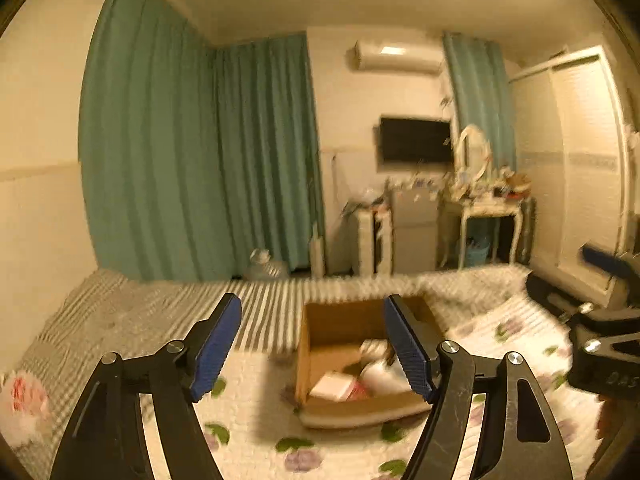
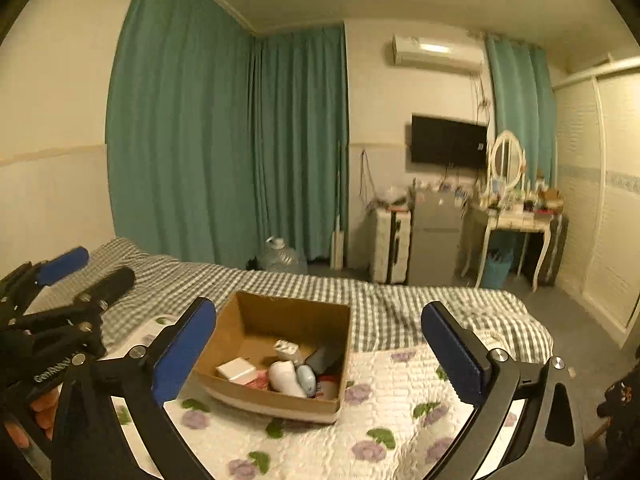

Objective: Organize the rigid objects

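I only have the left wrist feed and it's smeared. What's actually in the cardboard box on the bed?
Observer: The right wrist view is sharp: the cardboard box holds a white bottle lying on its side, near the front wall.
Operator: Anything beside it?
Observer: A small pale blue item touches the bottle's right side, and a flat white box lies to its left.
Operator: Is the right tool carrying anything?
Observer: No. The right tool is open and empty, above the floral quilt, with the box between its fingers in the view.
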`<state>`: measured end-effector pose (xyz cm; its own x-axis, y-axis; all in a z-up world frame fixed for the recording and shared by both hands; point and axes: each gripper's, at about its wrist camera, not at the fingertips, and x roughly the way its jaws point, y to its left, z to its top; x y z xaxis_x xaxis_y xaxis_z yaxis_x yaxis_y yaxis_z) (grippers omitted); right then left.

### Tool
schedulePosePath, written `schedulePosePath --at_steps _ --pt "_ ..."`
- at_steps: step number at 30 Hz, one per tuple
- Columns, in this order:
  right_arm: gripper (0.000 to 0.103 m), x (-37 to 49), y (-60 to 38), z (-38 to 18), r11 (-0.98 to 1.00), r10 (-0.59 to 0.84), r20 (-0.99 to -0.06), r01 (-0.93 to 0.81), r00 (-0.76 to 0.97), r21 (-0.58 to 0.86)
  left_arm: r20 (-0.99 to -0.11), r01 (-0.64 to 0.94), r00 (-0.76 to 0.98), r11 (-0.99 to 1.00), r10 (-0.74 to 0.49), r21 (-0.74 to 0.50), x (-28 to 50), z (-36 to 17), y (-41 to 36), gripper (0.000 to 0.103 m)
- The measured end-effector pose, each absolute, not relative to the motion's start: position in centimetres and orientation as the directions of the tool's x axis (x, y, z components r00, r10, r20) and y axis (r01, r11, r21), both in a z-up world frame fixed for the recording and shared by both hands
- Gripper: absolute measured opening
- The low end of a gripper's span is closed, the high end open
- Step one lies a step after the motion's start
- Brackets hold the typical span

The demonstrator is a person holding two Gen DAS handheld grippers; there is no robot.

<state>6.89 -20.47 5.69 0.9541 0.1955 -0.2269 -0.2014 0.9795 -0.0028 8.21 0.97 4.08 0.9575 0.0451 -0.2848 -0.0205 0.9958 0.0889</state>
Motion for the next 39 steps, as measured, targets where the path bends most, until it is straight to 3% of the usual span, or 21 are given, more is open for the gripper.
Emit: schedulePosePath --at_steps 4,9,17,27,39 --pt "0.103 7.9 -19.0 1.2 0.983 0.153 -0.233 -0.172 0.960 -0.063 -0.372 -0.015 0.927 0.997 0.043 0.079 9.8 -0.8 2.0 0.076" --pt "0.103 10.8 -18.5 -3.2 0.982 0.166 -0.352 -0.187 0.921 -0.026 -0.427 -0.012 0.904 0.999 0.027 0.037 10.4 -2.8 2.4 0.076" --pt "0.103 11.7 -20.4 -3.6 0.985 0.170 -0.390 -0.153 0.905 0.074 -0.413 -0.029 0.909 0.998 0.049 0.055 9.9 -2.7 2.1 0.076" --pt "0.103 11.4 -19.5 -3.5 0.988 0.149 -0.369 -0.154 0.917 0.016 -0.419 -0.037 0.906 0.996 0.065 0.076 10.1 -3.0 2.1 0.076" --pt "0.103 11.6 -19.9 -3.6 0.987 0.159 -0.384 -0.151 0.910 0.049 -0.420 -0.047 0.903 0.993 0.090 0.112 10.2 -3.1 1.9 0.076"
